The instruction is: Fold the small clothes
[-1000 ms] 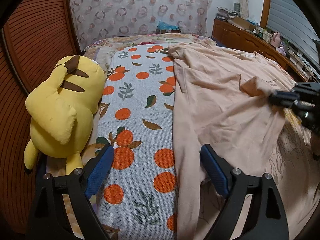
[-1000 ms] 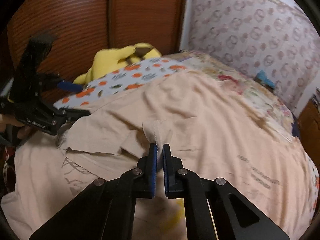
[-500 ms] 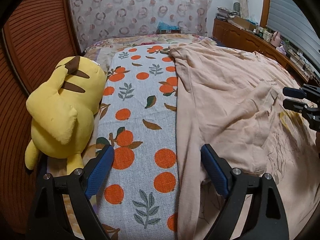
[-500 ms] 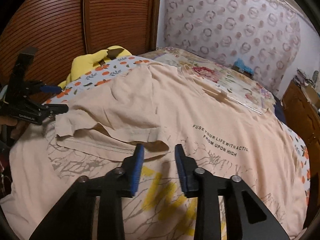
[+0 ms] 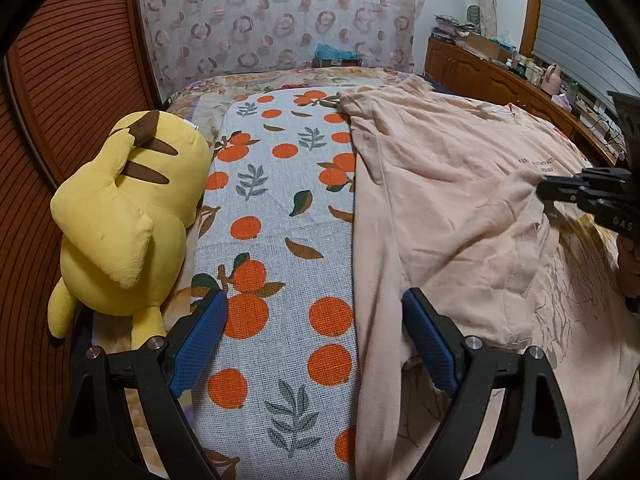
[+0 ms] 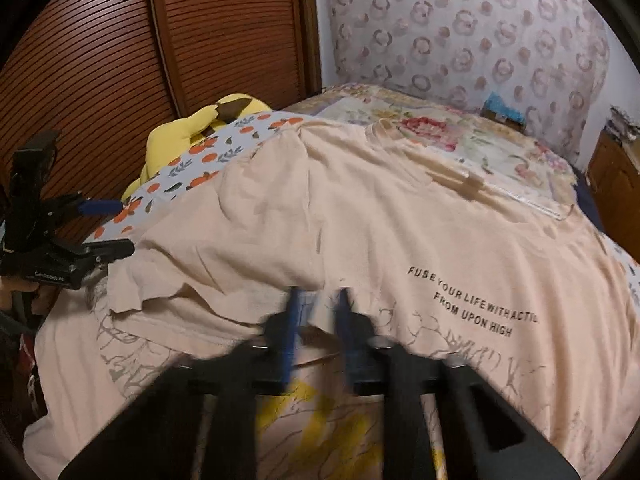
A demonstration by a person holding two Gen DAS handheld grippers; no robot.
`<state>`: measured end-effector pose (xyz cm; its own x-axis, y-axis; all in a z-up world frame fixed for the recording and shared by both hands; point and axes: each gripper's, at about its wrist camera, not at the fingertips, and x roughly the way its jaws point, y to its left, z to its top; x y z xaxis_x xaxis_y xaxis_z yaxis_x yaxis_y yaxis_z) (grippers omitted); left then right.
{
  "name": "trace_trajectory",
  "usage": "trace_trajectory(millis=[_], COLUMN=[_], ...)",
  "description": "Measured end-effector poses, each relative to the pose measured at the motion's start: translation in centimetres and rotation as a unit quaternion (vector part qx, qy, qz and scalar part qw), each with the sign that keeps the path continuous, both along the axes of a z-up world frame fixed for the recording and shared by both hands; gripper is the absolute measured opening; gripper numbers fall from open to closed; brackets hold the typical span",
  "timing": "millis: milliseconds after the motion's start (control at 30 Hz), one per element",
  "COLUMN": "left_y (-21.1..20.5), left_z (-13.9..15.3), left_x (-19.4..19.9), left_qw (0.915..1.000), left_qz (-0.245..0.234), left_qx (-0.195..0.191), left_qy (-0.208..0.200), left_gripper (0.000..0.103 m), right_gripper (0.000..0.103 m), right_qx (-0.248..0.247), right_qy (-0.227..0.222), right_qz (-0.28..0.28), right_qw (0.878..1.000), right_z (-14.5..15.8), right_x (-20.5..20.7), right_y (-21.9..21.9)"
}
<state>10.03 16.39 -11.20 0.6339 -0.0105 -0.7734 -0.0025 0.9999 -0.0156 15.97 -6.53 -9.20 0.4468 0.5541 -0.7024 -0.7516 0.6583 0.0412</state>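
A pale peach T-shirt (image 5: pixel 440 200) with black lettering lies spread on the bed, its near sleeve folded over onto the chest (image 6: pixel 224 264). My right gripper (image 6: pixel 316 308) is blurred at the hem of that folded sleeve. Its jaws are closing, with the cloth edge between the blue pads. From the left wrist view my right gripper (image 5: pixel 544 190) meets the sleeve corner at the far right. My left gripper (image 5: pixel 316 336) stands wide open over the shirt's side edge and the orange-print sheet (image 5: pixel 280 220), holding nothing. The right wrist view has my left gripper (image 6: pixel 112 228) at the far left.
A yellow plush toy (image 5: pixel 120 220) lies along the bed's left edge, against the brown slatted wardrobe doors (image 6: pixel 220 40). A wooden dresser (image 5: pixel 480 68) with clutter stands beyond the bed at the right. A floral quilt (image 6: pixel 460 144) covers the head end.
My right gripper let go of the sleeve after laying it over the chest, drew back with jaws apart, then came forward again and is closing at the sleeve's hem. The left gripper stayed still.
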Motion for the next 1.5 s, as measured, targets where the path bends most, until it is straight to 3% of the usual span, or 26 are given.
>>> trace_trajectory(millis=[100,167,233,267,300,400,600,733,867,900,1100,1333,1433,1500], left_y=[0.0,0.0,-0.3,-0.5,-1.1,-3.5,-8.1,-9.7,-9.1,-9.0,-9.1,-10.1,-10.2,-10.3], left_z=[0.4,1.4,2.7,3.0,3.5,4.2,2.8,1.3,1.2,1.5,3.5,3.6,3.8,4.0], left_x=[-0.2,-1.0,-1.9,-2.1,-2.4,-3.5,-3.9,-3.3,-3.2,-3.5,-5.7,-6.0,-5.9,-5.8], left_qw=[0.9999,0.9991,0.9983,0.9981,0.9978,0.9972,0.994,0.9945,0.9957,0.9953,0.9924,0.9948,0.9951,0.9945], left_qz=[0.008,0.013,0.013,0.012,0.008,-0.021,-0.092,-0.101,-0.089,-0.092,-0.11,-0.092,-0.085,-0.086], left_qx=[0.01,0.006,-0.014,-0.018,-0.019,-0.021,-0.048,-0.021,-0.023,-0.023,-0.034,-0.011,-0.008,-0.013], left_qy=[-0.011,-0.039,-0.055,-0.058,-0.063,-0.069,-0.035,-0.015,-0.013,-0.019,-0.045,-0.043,-0.05,-0.059], left_gripper=[0.089,0.089,0.089,0.089,0.089,0.087,0.04,0.031,0.008,0.007,0.006,0.008,0.023,0.048], right_gripper=[0.004,0.004,0.016,0.03,0.038,0.053,0.059,0.059,0.06,0.06,0.069,0.072,0.073,0.073], right_qx=[0.004,0.006,-0.002,-0.002,0.002,-0.005,-0.045,-0.067,-0.054,-0.054,-0.052,-0.053,-0.052,-0.053], right_qy=[-0.02,-0.034,-0.047,-0.048,-0.048,-0.057,-0.042,-0.025,-0.012,-0.014,-0.009,-0.01,-0.009,-0.01], right_qz=[-0.035,-0.058,-0.069,-0.072,-0.069,-0.067,-0.072,-0.086,-0.087,-0.087,-0.089,-0.089,-0.088,-0.089], right_qw=[0.999,0.998,0.996,0.996,0.996,0.996,0.996,0.994,0.995,0.995,0.995,0.995,0.995,0.995], right_z=[1.1,1.6,2.1,2.2,2.4,2.6,1.0,-0.6,-0.7,-0.7,-0.7,-0.6,-0.6,-0.6], right_x=[0.4,0.4,0.3,0.2,0.0,-1.3,-3.2,-3.0,-3.0,-3.1,-2.5,-2.1,-2.1,-2.1], right_y=[-0.8,-1.7,-2.4,-2.8,-3.2,-4.6,-7.3,-9.1,-9.7,-9.7,-9.1,-9.0,-9.0,-9.0])
